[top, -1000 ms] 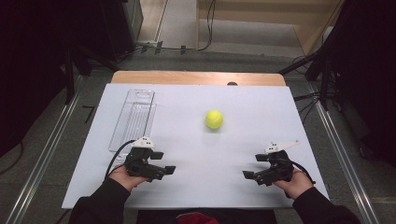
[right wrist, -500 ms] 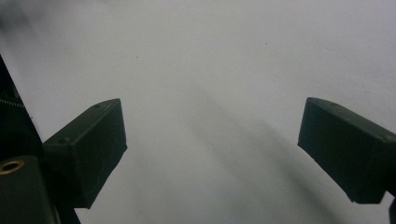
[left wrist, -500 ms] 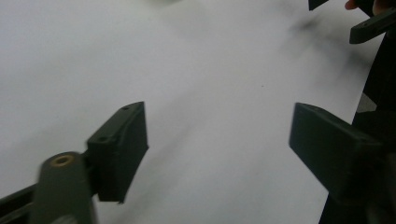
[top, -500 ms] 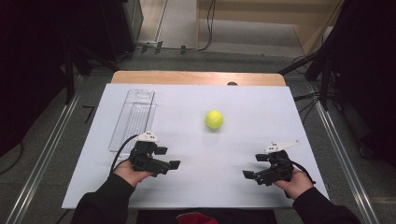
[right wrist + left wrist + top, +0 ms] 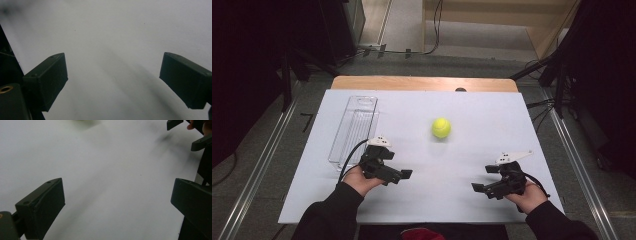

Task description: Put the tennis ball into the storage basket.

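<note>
A white sheet covers the bench (image 5: 492, 107) — dark floor and metal rails lie around it. The yellow ball (image 5: 441, 128) rests near the middle, well apart from both hands, free sheet all around. A clear tray (image 5: 354, 127) lies at the left. The left tongs (image 5: 398, 176) have just been opening — nothing between them; the right tongs (image 5: 479, 188) stand apart too, pointing inward.

1. One yellow-green tennis ball (image 5: 441, 128), mid table.
2. One clear plastic tray (image 5: 354, 129), far left.
3. One white sheet (image 5: 482, 120) over the table.
4. One wooden table (image 5: 422, 83), edge at far side.
5. Two grippers: left gripper (image 5: 398, 175), right gripper (image 5: 481, 187).
</note>
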Demonstrator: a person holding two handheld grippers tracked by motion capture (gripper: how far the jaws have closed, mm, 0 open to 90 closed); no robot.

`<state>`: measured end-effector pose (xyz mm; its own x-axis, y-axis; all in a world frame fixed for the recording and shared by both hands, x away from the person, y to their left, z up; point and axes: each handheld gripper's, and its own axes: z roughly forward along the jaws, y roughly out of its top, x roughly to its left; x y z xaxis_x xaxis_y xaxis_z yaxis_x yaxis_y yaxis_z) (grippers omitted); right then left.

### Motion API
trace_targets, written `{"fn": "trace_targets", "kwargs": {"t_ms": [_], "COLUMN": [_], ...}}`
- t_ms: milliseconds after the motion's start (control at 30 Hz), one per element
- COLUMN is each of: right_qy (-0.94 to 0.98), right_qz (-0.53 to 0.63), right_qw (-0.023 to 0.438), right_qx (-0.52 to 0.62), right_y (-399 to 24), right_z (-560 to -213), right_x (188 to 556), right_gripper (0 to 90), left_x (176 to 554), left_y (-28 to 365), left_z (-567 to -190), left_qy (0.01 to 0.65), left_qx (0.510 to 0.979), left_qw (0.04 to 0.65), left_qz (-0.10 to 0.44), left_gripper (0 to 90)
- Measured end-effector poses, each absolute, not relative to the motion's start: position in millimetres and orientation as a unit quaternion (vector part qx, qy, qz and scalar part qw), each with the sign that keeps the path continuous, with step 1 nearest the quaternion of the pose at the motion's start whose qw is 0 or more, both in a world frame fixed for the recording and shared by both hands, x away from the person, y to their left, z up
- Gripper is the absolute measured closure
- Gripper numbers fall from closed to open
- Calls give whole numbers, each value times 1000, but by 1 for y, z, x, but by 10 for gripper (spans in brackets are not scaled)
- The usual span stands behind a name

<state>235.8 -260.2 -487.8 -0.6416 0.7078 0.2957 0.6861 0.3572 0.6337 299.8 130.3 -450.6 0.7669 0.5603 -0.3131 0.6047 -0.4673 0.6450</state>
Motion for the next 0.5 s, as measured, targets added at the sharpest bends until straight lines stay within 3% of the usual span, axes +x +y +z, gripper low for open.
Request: {"fn": "trace_targets", "kwargs": {"t_ms": [500], "right_qy": [824], "right_qz": [380], "right_qw": [15], "right_qx": [421], "right_y": [-260], "right_z": [-487], "right_x": [235], "right_gripper": [60], "left_x": [314], "left_y": [117], "left_z": [-449], "left_qy": [339], "left_qx": [858], "left_qw": [386], "left_qz": [-17], "left_gripper": [0]}}
